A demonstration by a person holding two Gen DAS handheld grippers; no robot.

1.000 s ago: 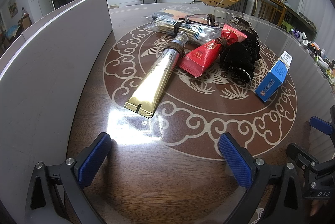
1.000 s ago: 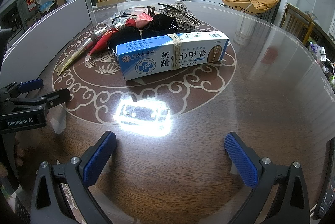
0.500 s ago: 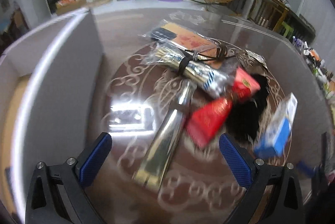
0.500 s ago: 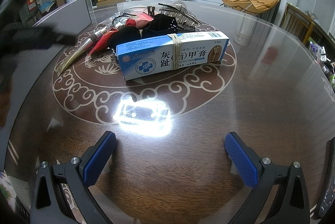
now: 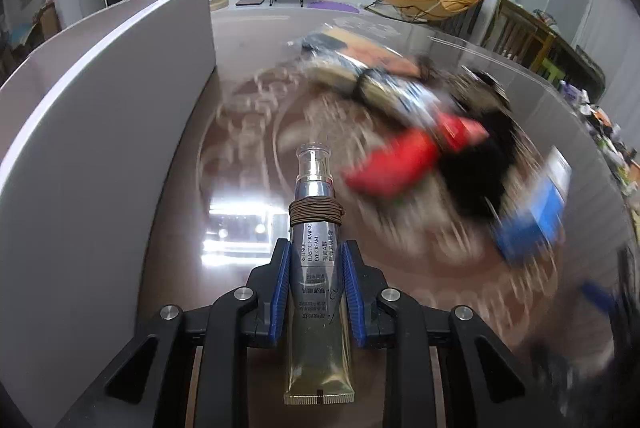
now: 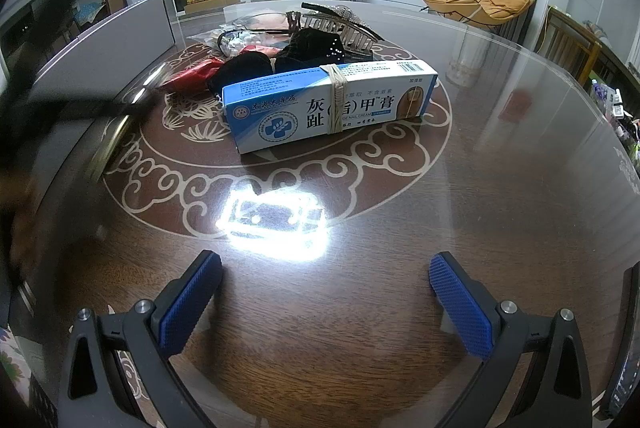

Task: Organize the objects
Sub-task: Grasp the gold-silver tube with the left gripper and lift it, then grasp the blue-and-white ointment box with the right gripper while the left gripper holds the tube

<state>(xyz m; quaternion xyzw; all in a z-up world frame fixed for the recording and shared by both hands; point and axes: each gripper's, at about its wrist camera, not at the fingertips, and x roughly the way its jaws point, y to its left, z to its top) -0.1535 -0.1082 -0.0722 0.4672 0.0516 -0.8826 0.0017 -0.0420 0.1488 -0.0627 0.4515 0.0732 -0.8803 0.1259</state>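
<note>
Dark wooden table (image 6: pixel 500 188) with swirls; left tool (image 5: pixel 316 284) clamps cream tube (image 5: pixel 318 268), right tool (image 6: pixel 326 292) wide.

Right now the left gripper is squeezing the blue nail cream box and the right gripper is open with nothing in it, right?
Not quite. The left wrist view shows the left gripper shut on the gold eye cream tube, not the box. The blue nail cream box lies on the table. The right gripper is open with nothing in it.

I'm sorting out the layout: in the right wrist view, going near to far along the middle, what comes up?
Open right gripper → bright lamp glare on the dark wooden table → blue-and-white cardboard ointment box → black fabric bundle → brown hair claw.
</note>
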